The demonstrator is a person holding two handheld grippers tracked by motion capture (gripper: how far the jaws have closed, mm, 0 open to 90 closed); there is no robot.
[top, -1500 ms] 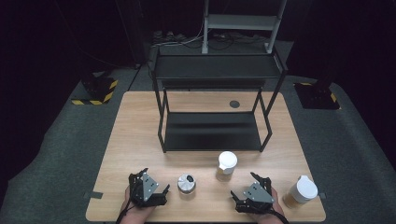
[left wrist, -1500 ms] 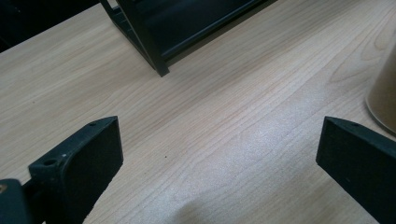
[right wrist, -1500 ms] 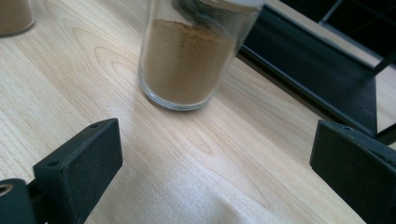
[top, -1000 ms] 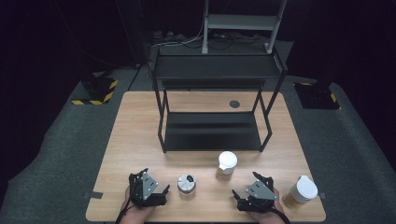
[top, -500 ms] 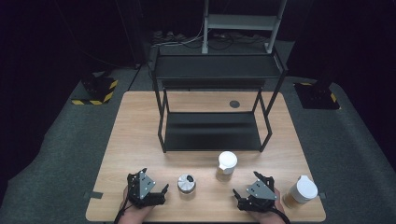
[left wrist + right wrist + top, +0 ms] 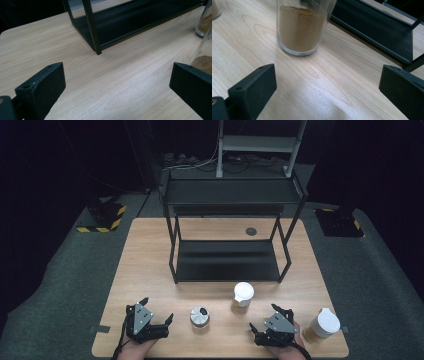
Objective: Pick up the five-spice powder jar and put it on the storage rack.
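Observation:
Three glass jars of brown powder stand near the table's front edge: a silver-lidded jar [image 6: 200, 316], a white-lidded jar [image 6: 243, 295] and a second white-lidded jar [image 6: 322, 325] at far right. My left gripper [image 6: 159, 312] rests left of the silver-lidded jar, open. In the left gripper view its jaws [image 6: 117, 77] span bare wood, with that jar [image 6: 203, 58] at the right edge. My right gripper [image 6: 266, 318] lies between the two white-lidded jars, open. In the right gripper view it [image 6: 327, 80] faces the middle jar [image 6: 300, 27], a short way off.
A black two-tier metal rack [image 6: 227, 262] stands mid-table behind the jars; its corner post [image 6: 93, 32] and lower shelf [image 6: 374, 30] are close ahead of the grippers. A round grommet [image 6: 251, 231] sits at the back of the wooden table [image 6: 145, 260].
Both hands have barely shifted near the front edge. The jars stand where they were.

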